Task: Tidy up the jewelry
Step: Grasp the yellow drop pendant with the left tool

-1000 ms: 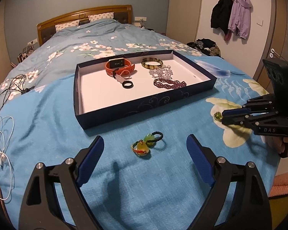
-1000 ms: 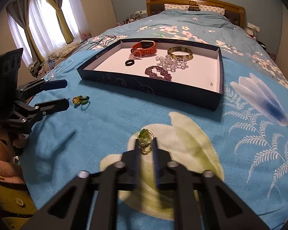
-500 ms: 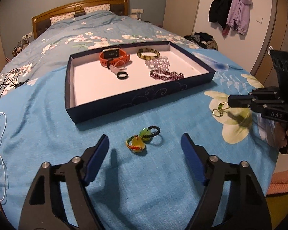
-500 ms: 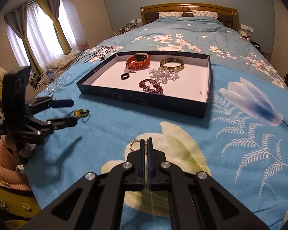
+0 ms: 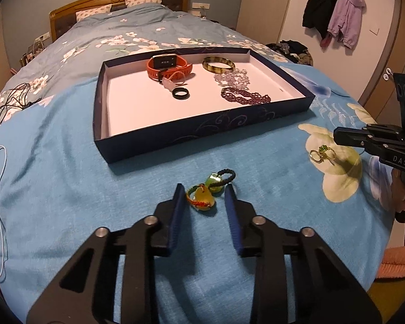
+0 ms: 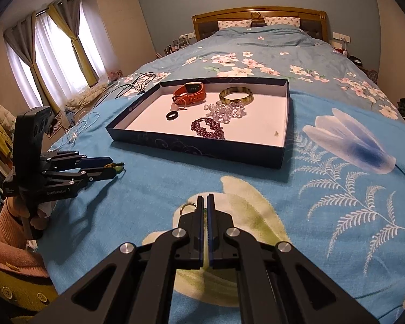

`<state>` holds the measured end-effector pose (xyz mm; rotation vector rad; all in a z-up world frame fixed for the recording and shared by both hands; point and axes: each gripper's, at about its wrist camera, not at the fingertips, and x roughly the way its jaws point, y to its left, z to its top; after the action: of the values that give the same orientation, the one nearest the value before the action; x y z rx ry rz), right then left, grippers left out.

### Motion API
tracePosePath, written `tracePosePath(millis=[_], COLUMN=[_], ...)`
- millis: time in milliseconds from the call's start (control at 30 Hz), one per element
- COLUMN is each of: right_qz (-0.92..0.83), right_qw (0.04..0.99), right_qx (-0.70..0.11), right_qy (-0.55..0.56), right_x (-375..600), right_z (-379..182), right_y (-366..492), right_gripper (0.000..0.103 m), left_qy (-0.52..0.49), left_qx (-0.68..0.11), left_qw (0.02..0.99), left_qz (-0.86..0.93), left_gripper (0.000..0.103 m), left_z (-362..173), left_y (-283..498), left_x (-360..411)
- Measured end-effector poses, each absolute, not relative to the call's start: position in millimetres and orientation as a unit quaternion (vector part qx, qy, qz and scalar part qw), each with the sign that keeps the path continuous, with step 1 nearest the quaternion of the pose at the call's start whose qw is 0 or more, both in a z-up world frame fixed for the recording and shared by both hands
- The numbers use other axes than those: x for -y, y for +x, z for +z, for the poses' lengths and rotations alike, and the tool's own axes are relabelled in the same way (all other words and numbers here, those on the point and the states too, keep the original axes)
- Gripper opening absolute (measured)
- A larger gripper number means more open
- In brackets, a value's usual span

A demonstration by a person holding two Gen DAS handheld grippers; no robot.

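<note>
The bed with its blue flowered cover fills both views. In the upper middle of each frame lies my dark blue tray, its white floor holding an orange watch, a mottled bangle, a cluster of clear beads, a dark red beaded bracelet and a black ring.

At lower centre of the left wrist view, my left gripper stands partly open, its blue pads either side of the yellow and green pendants on braided cords, which lie on the cover in front of the tray. I cannot tell whether the pads touch them.

At the right edge of that view my right gripper is pinched onto a small gold ring with a green stone, which hangs under the tips over a pale flower print. In the right wrist view those jaws are nearly together, the gold hoop peeking out at their left.
</note>
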<state>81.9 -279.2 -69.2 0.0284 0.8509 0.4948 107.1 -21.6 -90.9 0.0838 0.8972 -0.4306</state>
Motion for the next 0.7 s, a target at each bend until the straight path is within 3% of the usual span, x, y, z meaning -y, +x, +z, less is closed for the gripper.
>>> tracePosePath(millis=[33,100,167,267,367,700], right_qz=[0.240,0.238,0.237,0.233,0.232,0.227], right_qw=[0.880,0.878,0.877,0.872,0.871,0.884], right_qx=[-0.410,-0.414,-0.418,-0.429,-0.433,-0.409], right_qy=[0.015,0.008,0.000,-0.005,-0.001,0.009], right_x=[278.8,276.4,272.7,270.0,271.0,277.1], right_z=[-69.6,-72.0,-75.8,-83.6,-87.6,-74.6], right_y=[81.8,81.6,80.6,82.2,83.3,82.5], right_gripper=[0.004,0.019,0.020,0.019,0.001,0.001], left_qy=[0.040,0.041,0.042,0.042,0.043,0.037], left_qx=[-0.430,-0.430,-0.431,-0.431,-0.431,-0.423], left_qw=[0.878,0.878,0.878,0.878,0.878,0.883], left_qz=[-0.208,-0.206,-0.205,-0.203,-0.204,-0.199], left_gripper=[0.027,0.025,0.024,0.022,0.022,0.018], left_z=[-91.0,-91.0,-91.1,-91.3,-91.2,-88.2], left_y=[106.7,106.3,106.2,105.1,105.0,99.0], left_x=[21.2,21.2,21.0,20.3,20.4,16.7])
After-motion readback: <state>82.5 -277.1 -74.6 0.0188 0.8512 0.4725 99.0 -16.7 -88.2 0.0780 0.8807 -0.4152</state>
